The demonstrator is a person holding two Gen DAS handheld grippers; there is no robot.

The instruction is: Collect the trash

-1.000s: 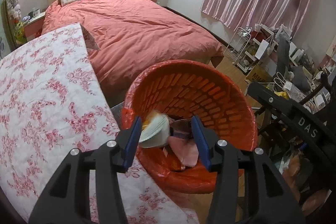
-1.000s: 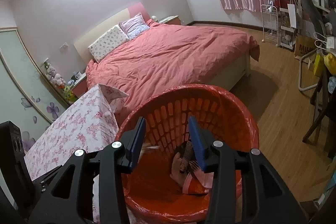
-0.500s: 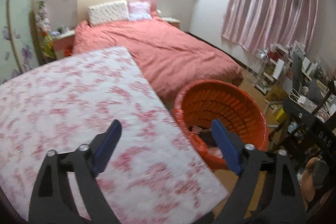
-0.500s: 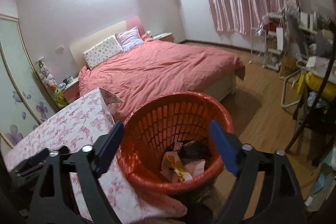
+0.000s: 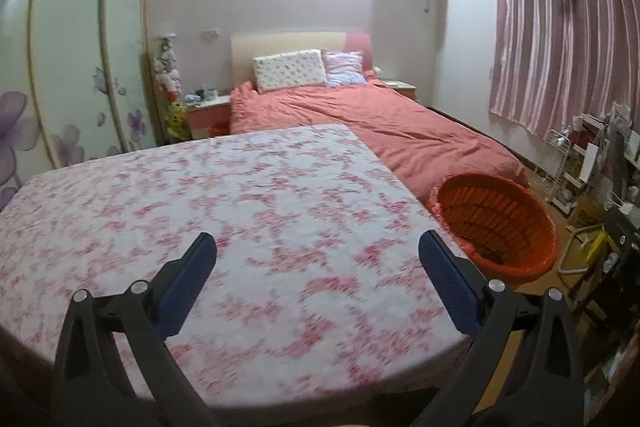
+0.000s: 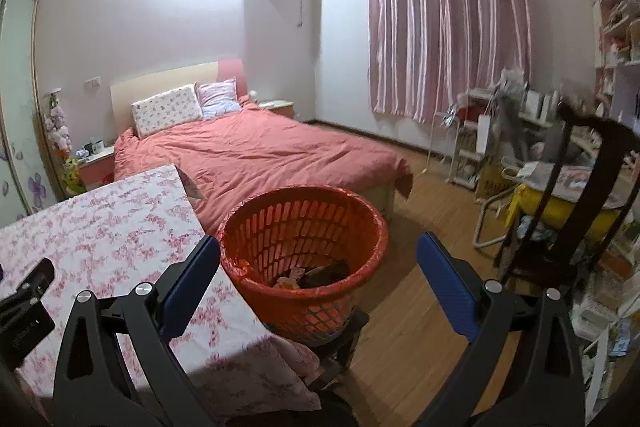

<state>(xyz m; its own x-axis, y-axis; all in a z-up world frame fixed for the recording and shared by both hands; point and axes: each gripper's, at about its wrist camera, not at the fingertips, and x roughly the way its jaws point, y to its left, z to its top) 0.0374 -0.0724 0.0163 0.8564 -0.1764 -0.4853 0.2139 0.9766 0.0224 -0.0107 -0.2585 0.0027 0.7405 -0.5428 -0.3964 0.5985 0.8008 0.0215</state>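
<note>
An orange slatted basket (image 6: 292,227) lined with an orange bag stands on the floor by the table's corner, with several pieces of trash (image 6: 304,275) at its bottom. In the left wrist view the basket (image 5: 488,211) sits off to the right. My left gripper (image 5: 317,239) hovers over the floral tablecloth (image 5: 240,207), its jaws opening wide with nothing between them. My right gripper (image 6: 319,239) hangs in front of the basket, above its rim. Its jaws are also opening, and nothing is held in them.
A bed with a coral duvet (image 6: 256,155) lies behind the basket. A dark chair (image 6: 560,211) and cluttered shelves (image 6: 472,147) fill the right side, with wooden floor (image 6: 432,203) between. A sliding wardrobe (image 5: 72,87) stands at the left. A black part of the other gripper (image 6: 24,303) lies over the table's left side.
Both grippers pulled back and up from over the basket, and their jaws spread wide. The trash seen between them earlier now lies in the basket.
</note>
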